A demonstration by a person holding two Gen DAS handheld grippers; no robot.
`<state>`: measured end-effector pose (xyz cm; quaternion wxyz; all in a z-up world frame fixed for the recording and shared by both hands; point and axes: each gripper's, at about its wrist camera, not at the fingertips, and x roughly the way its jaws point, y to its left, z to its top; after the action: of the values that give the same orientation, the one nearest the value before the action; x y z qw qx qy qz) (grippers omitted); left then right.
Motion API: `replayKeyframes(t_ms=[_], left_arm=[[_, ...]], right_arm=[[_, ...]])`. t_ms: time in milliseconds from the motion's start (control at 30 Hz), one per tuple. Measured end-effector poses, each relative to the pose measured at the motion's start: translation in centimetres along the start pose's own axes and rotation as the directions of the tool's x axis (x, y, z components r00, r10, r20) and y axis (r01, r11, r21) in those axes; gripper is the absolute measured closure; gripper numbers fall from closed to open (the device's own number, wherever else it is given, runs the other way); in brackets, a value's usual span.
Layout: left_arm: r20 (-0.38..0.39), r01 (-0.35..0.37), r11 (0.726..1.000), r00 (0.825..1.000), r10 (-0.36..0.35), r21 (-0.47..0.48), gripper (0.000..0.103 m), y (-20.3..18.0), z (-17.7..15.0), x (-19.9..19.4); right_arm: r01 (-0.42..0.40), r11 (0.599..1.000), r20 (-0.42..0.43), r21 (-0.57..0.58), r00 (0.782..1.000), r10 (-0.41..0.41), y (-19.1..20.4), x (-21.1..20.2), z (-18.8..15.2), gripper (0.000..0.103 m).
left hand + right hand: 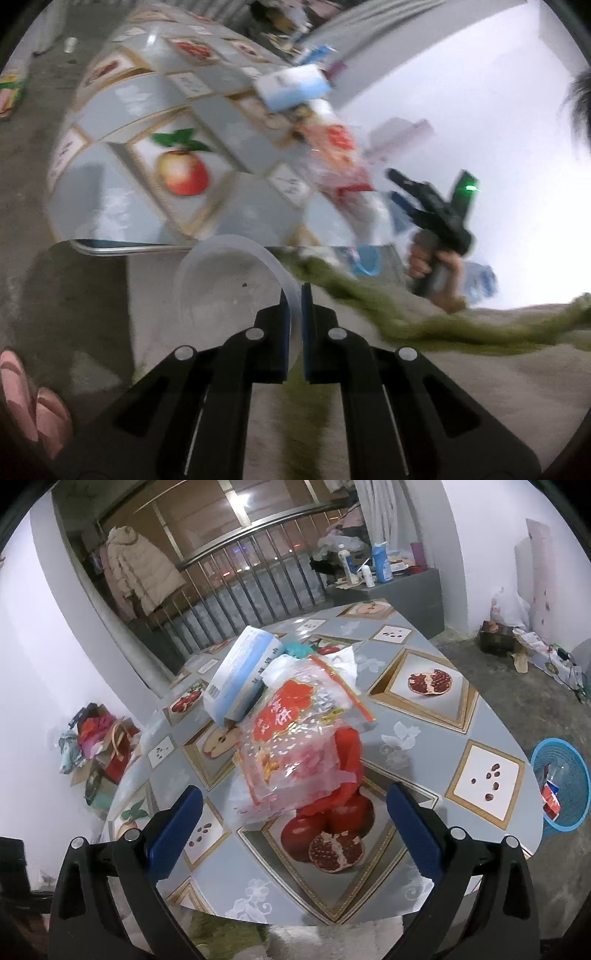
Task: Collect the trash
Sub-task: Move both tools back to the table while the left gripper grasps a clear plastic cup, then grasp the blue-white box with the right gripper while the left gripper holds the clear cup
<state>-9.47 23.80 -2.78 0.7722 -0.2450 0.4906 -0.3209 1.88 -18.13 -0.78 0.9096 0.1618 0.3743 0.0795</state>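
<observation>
My left gripper is shut on the rim of a clear plastic cup, held off the near edge of the fruit-patterned table. My right gripper is open and empty, over the table, just short of a crumpled clear plastic bag with red print. A blue and white carton and white tissue lie behind the bag. The same pile and the right gripper show blurred in the left wrist view.
A blue basket with some trash in it stands on the concrete floor at the right of the table. A railing and a grey cabinet with bottles are beyond. My pink slippers are at lower left.
</observation>
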Motion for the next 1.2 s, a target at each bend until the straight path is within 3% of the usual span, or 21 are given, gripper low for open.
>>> replayKeyframes(t_ms=[133,200,333,367,500,700,833,900,1033,1200], left_arm=[[0.059,0.147,0.989,0.988,-0.146,-0.014,0.1,-1.4,1.8,-0.5],[0.102,0.176,0.984,0.979,-0.177,0.013,0.1,-2.1,3.3,-0.3],[0.177,0.06,0.99,0.981,-0.082,0.126,0.1,-3.8,6.5,1.3],[0.197,-0.007,0.988,0.98,-0.024,0.156,0.1,-4.2,7.5,2.1],[0.241,-0.121,0.972,0.968,0.07,0.203,0.099,-4.5,10.3,4.8],[0.324,-0.165,0.964,0.942,0.092,0.207,0.099,-3.7,14.2,7.3],[0.347,-0.169,0.968,0.933,0.096,0.188,0.099,-3.1,16.0,8.4],[0.346,-0.162,0.969,0.934,0.088,0.189,0.099,-2.8,16.4,8.6],[0.342,-0.17,0.963,0.935,0.09,0.211,0.099,-2.3,16.8,9.1],[0.334,-0.166,0.966,0.938,0.093,0.199,0.099,-1.6,17.3,9.1]], right_arm=[[-0.005,1.0,0.03,0.016,1.0,0.005,-0.5,-0.7,0.3,0.006],[-0.012,1.0,0.043,0.015,0.999,0.012,-0.5,-0.9,0.9,0.006],[-0.057,0.998,0.076,-0.006,0.995,0.058,-0.2,-1.3,3.4,0.006],[-0.075,0.997,0.082,-0.011,0.994,0.076,0.1,-1.2,4.3,0.006],[-0.176,0.982,0.068,-0.061,0.981,0.18,1.7,0.6,9.0,0.006],[-0.311,0.95,-0.125,-0.042,0.945,0.304,2.5,8.4,16.4,0.006],[-0.36,0.933,-0.252,0.023,0.9,0.354,2.4,14.6,20.0,0.006],[-0.36,0.933,-0.3,0.032,0.886,0.352,2.6,17.4,21.1,0.013],[-0.374,0.927,-0.384,0.035,0.851,0.358,2.8,22.1,22.2,0.014],[-0.359,0.933,-0.501,-0.007,0.809,0.308,3.9,26.5,22.0,0.014]])
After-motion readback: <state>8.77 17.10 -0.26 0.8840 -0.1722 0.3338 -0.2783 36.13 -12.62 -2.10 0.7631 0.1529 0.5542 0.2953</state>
